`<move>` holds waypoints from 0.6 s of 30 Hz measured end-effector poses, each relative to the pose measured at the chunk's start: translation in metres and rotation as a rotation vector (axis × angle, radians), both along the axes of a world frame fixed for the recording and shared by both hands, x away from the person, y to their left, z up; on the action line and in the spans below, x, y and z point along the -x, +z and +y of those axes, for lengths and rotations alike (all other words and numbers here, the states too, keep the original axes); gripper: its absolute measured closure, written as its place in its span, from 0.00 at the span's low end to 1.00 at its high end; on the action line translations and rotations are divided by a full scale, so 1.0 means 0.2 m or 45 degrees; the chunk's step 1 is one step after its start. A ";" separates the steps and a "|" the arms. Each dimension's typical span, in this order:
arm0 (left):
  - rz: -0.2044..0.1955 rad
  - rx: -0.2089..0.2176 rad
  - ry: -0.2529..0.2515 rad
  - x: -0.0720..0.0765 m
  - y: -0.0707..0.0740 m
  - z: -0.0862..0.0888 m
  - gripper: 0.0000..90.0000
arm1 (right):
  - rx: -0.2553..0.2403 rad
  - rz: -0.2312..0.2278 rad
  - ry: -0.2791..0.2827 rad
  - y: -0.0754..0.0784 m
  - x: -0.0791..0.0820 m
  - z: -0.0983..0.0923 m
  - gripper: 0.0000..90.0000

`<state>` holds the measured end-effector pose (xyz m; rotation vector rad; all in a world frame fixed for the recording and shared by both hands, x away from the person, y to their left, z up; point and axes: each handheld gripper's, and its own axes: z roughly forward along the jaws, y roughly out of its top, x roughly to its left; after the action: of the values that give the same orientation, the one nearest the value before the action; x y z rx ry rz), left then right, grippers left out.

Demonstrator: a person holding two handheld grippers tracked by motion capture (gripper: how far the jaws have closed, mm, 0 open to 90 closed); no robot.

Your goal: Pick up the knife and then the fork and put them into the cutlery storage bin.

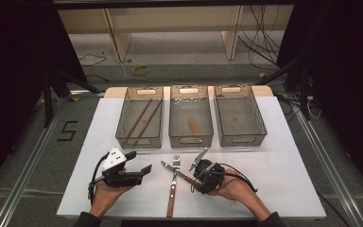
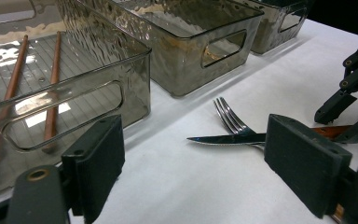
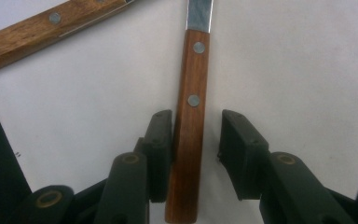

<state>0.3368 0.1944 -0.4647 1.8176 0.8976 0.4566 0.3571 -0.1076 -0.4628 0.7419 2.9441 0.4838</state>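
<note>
The knife with the smooth brown wood handle lies on the white table, at six o'clock from the middle bin. The right gripper view shows its handle between the right gripper's half-open jaws, one pad touching, one apart. The high view shows the shiny fork crossing it. The left gripper gapes wide over bare table.

surface: white table | on it: three bins, fork, knife
</note>
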 end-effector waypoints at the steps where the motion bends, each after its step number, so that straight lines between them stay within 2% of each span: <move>1: 0.000 0.000 0.000 0.00 0.00 0.00 0.22 | 0.004 -0.006 0.009 0.00 0.00 0.00 0.73; 7: 0.000 -0.002 -0.003 0.00 0.00 0.00 0.22 | 0.023 0.003 0.010 0.00 -0.01 0.00 0.83; 10: -0.001 0.001 -0.002 0.00 0.00 0.00 0.22 | 0.014 0.021 0.011 0.00 -0.03 -0.01 0.84; 18: -0.001 0.004 0.000 0.00 0.00 0.00 0.22 | 0.029 -0.002 0.008 0.01 -0.01 0.00 0.85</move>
<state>0.3368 0.1943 -0.4647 1.8148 0.8974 0.4558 0.3597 -0.1069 -0.4612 0.7293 2.9464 0.4497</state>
